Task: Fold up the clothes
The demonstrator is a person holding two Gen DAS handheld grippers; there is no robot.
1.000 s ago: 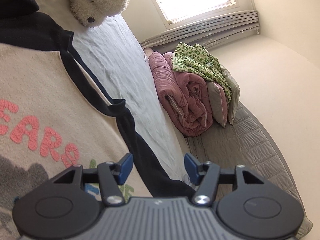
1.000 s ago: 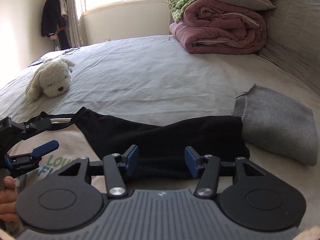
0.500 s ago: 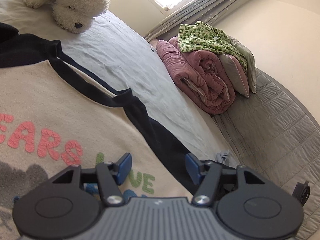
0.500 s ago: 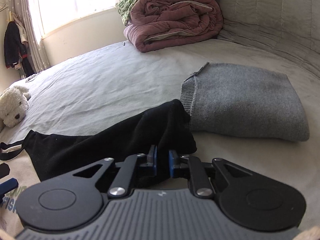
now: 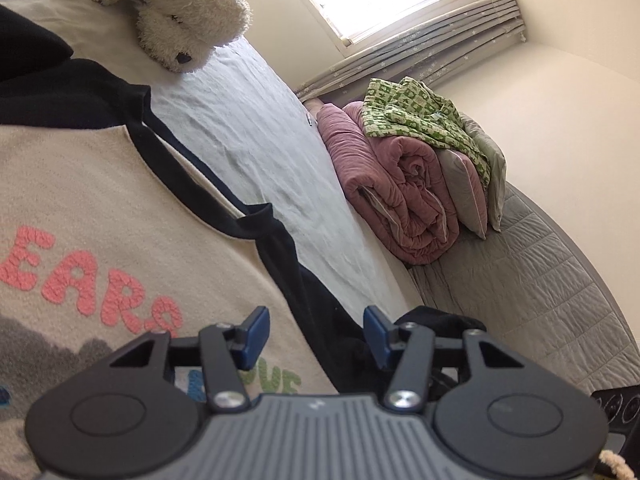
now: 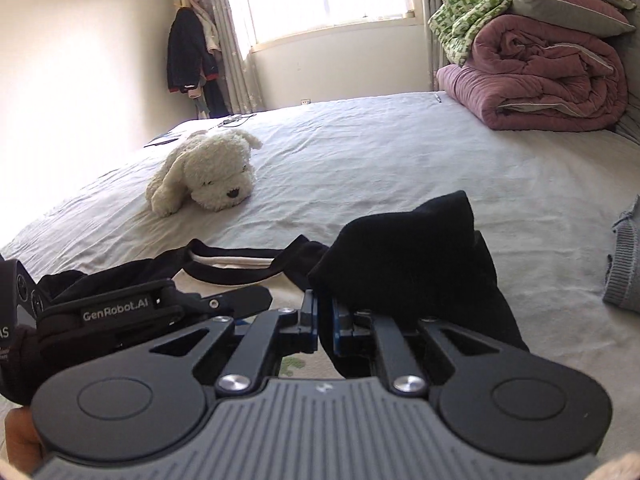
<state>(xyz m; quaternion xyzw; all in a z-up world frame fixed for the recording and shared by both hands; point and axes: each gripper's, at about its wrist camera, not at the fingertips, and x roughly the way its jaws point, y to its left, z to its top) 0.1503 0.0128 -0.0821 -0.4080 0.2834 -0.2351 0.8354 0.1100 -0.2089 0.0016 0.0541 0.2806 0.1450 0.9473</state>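
A cream sweatshirt (image 5: 100, 200) with pink letters and black sleeves lies face up on the bed. My left gripper (image 5: 316, 336) hovers low over its front near the black sleeve seam (image 5: 296, 276). Its jaws are apart and closing, and the pads press on nothing. My right gripper (image 6: 324, 320) is shut on the black sleeve (image 6: 408, 248), whose end is lifted and bunched above the pads, over the sweatshirt's right side. In the right wrist view the left gripper (image 6: 256, 300) reaches in from the left, just beside the right one.
A white plush dog (image 6: 208, 172) lies on the sheet beyond the collar. A folded grey knit garment (image 6: 624, 264) sits at the right edge. A rolled pink duvet (image 6: 548, 76) with pillows and a green blanket is stacked at the bed's head. Coats (image 6: 192, 52) hang by the window.
My right gripper shut on the black sleeve's end and carried it left, over toward the sweatshirt's body. The left gripper's jaws narrowed a little and it rolled slightly.
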